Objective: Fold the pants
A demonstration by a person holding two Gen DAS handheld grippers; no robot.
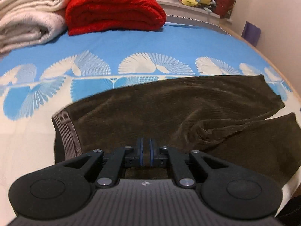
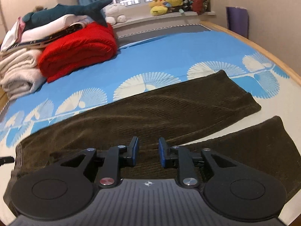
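**poster1:** Left wrist view has the left gripper (image 1: pixel 146 141) hanging over the dark brown corduroy pants (image 1: pixel 169 113), pads pretty much together with just a sliver between them. Nothing pinched in there as far as I can see. The pants are spread flat on the bed (image 1: pixel 131 43), waistband (image 1: pixel 65 131) off to the left with a big letter on the elastic, legs running out to the right. There's a bunched-up wrinkle around the crotch, just right of the fingertips.

**poster2:** Yep, and the right wrist view shows the right gripper (image 2: pixel 147 147) with its pads apart, clear gap, brown fabric visible through it. Looks like it's above the cloth rather than grabbing it, though whether the tips brush the fabric is hard to call from this angle. The two legs split apart toward the right, with a strip of white sheet between them.

**poster1:** Background stuff: folded red blanket (image 2: pixel 79 50) at the far left of the bed, cream blankets (image 2: pixel 18 73) right beside it, and a plush shark (image 2: pixel 69 12) lying on top of the pile.

**poster2:** Plus yellow stuffed toys (image 2: pixel 165 1) on the windowsill, well away from the pants.
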